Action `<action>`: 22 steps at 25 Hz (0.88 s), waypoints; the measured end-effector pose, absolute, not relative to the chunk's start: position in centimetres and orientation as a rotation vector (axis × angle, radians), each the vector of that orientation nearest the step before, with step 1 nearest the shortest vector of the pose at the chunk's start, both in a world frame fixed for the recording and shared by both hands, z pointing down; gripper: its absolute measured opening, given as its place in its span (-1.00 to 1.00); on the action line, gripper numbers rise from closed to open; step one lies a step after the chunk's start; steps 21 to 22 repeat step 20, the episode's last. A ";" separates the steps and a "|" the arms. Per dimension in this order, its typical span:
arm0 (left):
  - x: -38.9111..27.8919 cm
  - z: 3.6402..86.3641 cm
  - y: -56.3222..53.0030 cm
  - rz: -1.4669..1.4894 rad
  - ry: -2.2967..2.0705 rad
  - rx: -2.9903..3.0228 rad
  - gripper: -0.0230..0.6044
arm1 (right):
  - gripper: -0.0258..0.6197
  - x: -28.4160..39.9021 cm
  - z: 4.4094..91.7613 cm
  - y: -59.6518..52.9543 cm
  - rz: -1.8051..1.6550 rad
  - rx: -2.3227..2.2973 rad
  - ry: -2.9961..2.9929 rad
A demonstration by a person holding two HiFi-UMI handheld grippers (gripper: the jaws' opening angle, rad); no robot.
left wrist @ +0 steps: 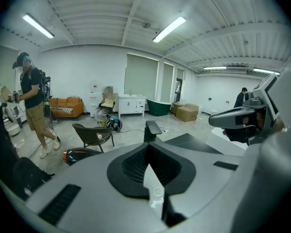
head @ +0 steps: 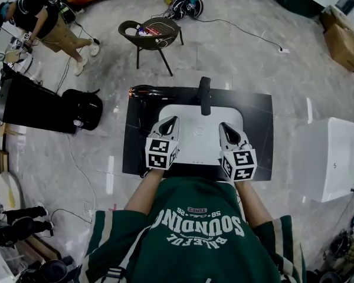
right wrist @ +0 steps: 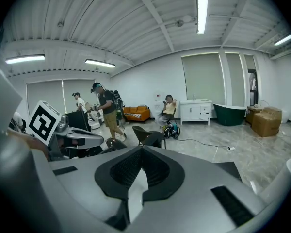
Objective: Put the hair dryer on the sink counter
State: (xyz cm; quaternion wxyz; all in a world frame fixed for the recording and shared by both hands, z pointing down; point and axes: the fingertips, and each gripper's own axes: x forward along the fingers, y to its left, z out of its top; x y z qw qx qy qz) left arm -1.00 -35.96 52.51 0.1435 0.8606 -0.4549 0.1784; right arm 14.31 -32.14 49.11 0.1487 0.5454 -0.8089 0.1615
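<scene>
The hair dryer (head: 143,91) is lying at the counter's (head: 256,134) far-left edge, as the task wants. The left hand-held gripper (head: 171,121) and right hand-held gripper (head: 223,126) are being held closed and empty.

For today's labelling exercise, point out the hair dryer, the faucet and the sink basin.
hair dryer (head: 147,92), head view, its dark body.
faucet (head: 205,96), head view, its spout.
sink basin (head: 194,128), head view, bare white bottom.

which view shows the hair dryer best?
Head view: the hair dryer lies whole along the back-left edge of the dark counter. The left gripper view catches only its black-and-orange end, low at left. In the right gripper view I cannot pick it out for certain.
</scene>
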 end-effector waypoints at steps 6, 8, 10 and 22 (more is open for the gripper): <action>-1.1 52.7 -35.9 0.527 -1.302 2.483 -0.89 | -0.79 14.1 48.9 -32.2 0.454 1.562 -2.329; -1.1 52.8 -35.9 0.529 -1.300 2.483 -0.89 | -0.79 14.0 48.9 -32.2 0.448 1.556 -2.329; -1.1 52.9 -35.9 0.529 -1.296 2.481 -0.89 | -0.79 13.9 49.0 -32.2 0.446 1.549 -2.327; -1.4 53.4 -35.9 0.530 -1.304 2.482 -0.89 | -0.79 13.6 49.5 -32.0 0.451 1.531 -2.322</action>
